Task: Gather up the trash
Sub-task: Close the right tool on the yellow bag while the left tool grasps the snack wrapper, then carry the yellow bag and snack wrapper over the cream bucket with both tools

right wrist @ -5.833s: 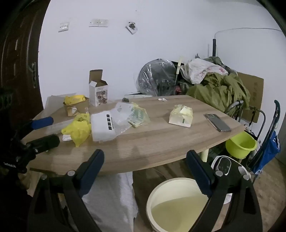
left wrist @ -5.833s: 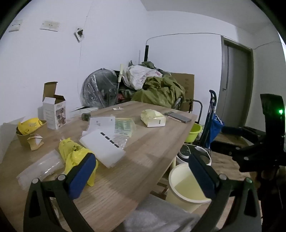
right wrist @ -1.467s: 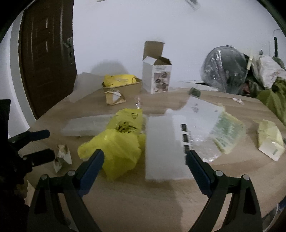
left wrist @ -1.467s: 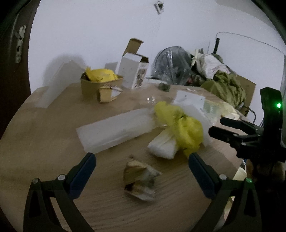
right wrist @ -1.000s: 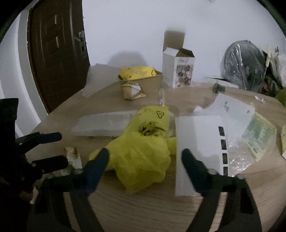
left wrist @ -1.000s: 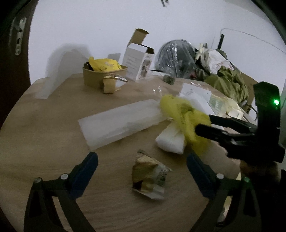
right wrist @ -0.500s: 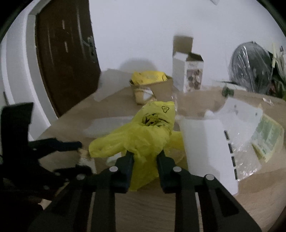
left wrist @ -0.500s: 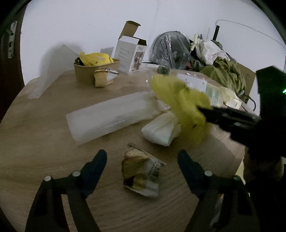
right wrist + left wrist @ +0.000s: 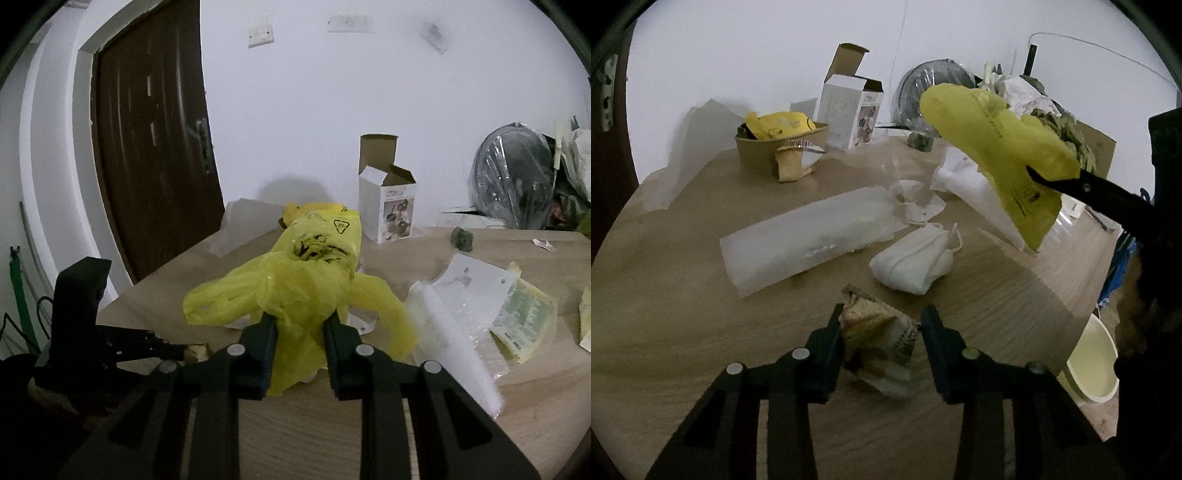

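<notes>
My left gripper [image 9: 882, 332] has just closed on the wrapper [image 9: 877, 347] near the desk's [image 9: 683, 314] front edge, while my right gripper [image 9: 300, 325] pinches the bag [image 9: 306, 280] aloft, and either thin, crinkly piece could slip free.

Crumpled wrapper [image 9: 877, 341]; lifted yellow bag [image 9: 303, 280]

face mask [image 9: 916, 264]: on tabletop [image 9: 683, 317], the landmark | wrapper [image 9: 877, 341]: just before mask | flat clear bag [image 9: 809, 240]: left of mask | bowl [image 9: 779, 146]: well behind, left | open carton [image 9: 849, 114]: behind, right of bowl | plastic bag [image 9: 1001, 147]: raised, right of mask | bucket [image 9: 1091, 369]: on floor, off tabletop's right edge
</notes>
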Demonstrator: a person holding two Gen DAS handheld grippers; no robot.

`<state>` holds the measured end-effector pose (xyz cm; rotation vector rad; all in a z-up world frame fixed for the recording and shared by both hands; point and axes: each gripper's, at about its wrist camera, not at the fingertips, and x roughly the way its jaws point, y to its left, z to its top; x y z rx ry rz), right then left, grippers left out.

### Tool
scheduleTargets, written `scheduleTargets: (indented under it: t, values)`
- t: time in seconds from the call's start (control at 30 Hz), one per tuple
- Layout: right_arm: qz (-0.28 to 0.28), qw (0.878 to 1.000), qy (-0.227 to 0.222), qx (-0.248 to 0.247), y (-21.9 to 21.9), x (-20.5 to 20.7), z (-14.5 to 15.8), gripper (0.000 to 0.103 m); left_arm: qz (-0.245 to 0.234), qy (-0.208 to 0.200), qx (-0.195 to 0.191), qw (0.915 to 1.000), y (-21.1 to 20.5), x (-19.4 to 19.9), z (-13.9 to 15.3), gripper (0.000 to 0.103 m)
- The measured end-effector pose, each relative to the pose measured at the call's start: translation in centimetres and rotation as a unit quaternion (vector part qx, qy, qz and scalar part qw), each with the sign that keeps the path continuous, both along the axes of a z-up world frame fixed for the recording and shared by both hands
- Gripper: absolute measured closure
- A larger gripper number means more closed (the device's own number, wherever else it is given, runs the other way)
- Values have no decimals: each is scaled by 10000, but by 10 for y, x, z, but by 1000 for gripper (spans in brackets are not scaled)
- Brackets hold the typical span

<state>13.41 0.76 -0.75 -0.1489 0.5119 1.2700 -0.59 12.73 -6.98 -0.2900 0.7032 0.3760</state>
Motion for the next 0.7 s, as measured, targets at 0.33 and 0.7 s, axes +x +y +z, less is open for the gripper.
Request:
scheduleTargets:
  t: [0.33, 0.7]
  values:
    - [-183, 9995, -146, 226, -25, -5, 14, 82, -28, -265, 246, 9993, -13, -6, 17, 77]
    - [-498, 9981, -246, 258, -55, -1, 20, 81, -310, -456, 413, 9976, -31, 1, 31, 77]
